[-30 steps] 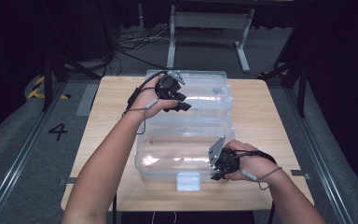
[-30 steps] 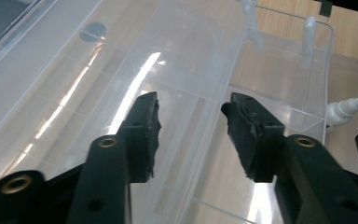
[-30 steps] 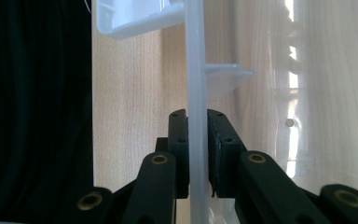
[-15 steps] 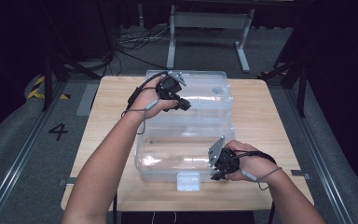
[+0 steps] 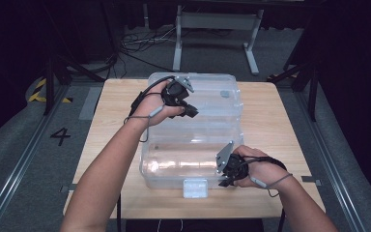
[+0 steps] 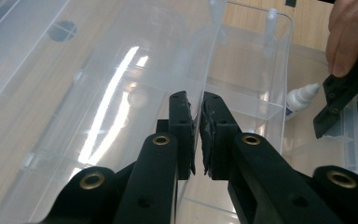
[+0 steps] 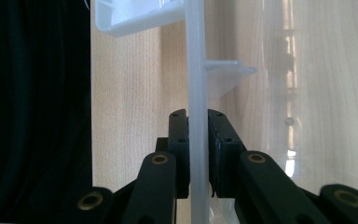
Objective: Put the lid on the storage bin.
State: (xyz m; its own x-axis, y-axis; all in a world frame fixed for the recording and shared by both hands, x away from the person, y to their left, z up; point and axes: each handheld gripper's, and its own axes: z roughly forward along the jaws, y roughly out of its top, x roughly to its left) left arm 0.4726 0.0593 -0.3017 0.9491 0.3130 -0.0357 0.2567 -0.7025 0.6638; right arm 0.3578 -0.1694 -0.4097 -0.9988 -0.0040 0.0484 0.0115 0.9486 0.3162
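Clear plastic box on the table, toward its near edge. Left gripper clamps the raised lid; right gripper pinches the front wall. Positions unchanged: lid held open.

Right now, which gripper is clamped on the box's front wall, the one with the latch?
The right gripper: its jaws pinch the clear storage box's near wall beside the white latch. The left gripper grips farther back.

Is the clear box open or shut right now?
Open: the left gripper pinches the raised lid, exposing a small bottle inside the box.
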